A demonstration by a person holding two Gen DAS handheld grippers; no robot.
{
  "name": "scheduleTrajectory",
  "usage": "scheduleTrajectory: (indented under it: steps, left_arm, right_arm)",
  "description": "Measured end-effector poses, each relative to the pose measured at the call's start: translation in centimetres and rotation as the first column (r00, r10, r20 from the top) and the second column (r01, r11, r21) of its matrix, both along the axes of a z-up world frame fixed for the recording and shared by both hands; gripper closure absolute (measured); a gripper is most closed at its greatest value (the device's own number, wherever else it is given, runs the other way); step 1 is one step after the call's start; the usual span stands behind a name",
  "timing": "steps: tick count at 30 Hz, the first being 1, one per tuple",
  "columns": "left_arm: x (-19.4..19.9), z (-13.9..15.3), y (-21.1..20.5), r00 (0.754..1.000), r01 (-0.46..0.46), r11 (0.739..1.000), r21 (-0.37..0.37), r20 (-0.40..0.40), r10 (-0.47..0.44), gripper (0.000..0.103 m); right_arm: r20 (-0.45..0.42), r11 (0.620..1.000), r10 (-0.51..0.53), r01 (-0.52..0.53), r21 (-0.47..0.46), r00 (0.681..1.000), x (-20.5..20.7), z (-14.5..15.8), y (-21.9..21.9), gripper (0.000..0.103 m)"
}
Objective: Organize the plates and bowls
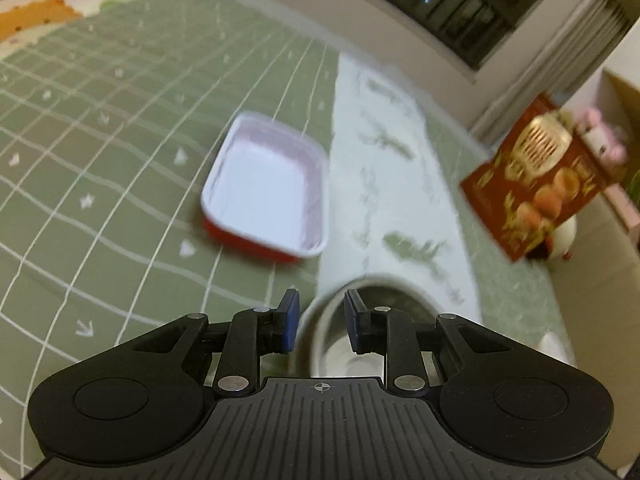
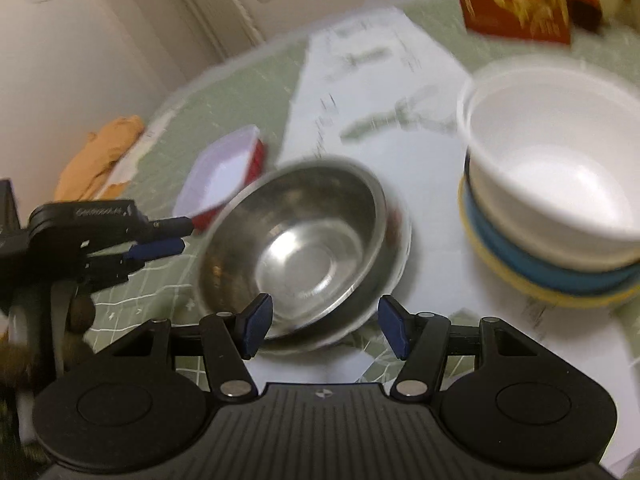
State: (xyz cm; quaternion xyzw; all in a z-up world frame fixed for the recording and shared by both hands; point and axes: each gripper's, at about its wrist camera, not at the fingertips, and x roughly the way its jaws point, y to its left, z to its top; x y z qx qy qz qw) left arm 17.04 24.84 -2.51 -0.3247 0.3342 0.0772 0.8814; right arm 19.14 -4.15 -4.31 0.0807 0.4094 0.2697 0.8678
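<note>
A steel bowl (image 2: 296, 248) sits tilted on the table, blurred by motion. My left gripper (image 1: 320, 322) straddles its rim (image 1: 320, 312), jaws narrowly apart; it is seen from the side in the right wrist view (image 2: 168, 236) at the bowl's left edge. My right gripper (image 2: 324, 328) is open and empty, just in front of the bowl. A red rectangular dish with a white inside (image 1: 268, 184) lies on the green mat (image 1: 100, 140); it also shows in the right wrist view (image 2: 224, 168). A white bowl (image 2: 556, 168) is stacked on a blue dish (image 2: 540, 264) and a yellow plate (image 2: 560, 294).
A white patterned paper (image 1: 392, 184) lies across the green grid mat. A red printed box (image 1: 540, 176) stands at the far right of the table, also in the right wrist view (image 2: 516, 4). An orange cloth (image 2: 104, 148) lies at the far left.
</note>
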Motion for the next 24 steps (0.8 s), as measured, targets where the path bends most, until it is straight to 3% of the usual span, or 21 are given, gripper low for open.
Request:
scheduleTrajectory:
  steps: [3,7,11,14,17,24]
  left_arm:
    - [-0.5,1.4,-1.5,0.996,0.014,0.999,0.032,0.087,-0.017,0.076]
    - [-0.4,2.9,-4.9,0.980,0.102,0.992,0.075,0.164,-0.114,0.082]
    - [0.0,4.5,-9.2,0.938,0.248,0.966,0.077,0.229,-0.259,0.086]
    - [0.6,5.0,-12.8,0.911,0.320,0.942,0.102,0.242,-0.335,0.086]
    - [2.3,4.9,-16.3,0.905,0.352,0.924,0.149,0.197,-0.377,0.086]
    - [4.4,4.9,-20.6,0.901,0.388,0.907,0.164,0.140,-0.411,0.084]
  right_arm:
    - [0.136,1.000,0.024,-0.024,-0.004,0.990,-1.2,2.2,-1.1,0.044]
    - [0.282,0.999,0.033,-0.024,-0.035,0.959,-1.7,4.9,-3.2,0.044]
    - [0.350,0.996,-0.058,0.080,-0.048,0.935,-0.3,6.6,-7.5,0.042]
    - [0.308,0.982,-0.160,0.182,-0.041,0.938,1.9,6.5,-11.4,0.041]
    - [0.227,0.974,-0.219,0.227,-0.010,0.949,3.7,5.7,-14.8,0.041]
    - [0.164,0.977,-0.190,0.202,-0.064,0.968,5.9,2.6,-18.1,0.041]
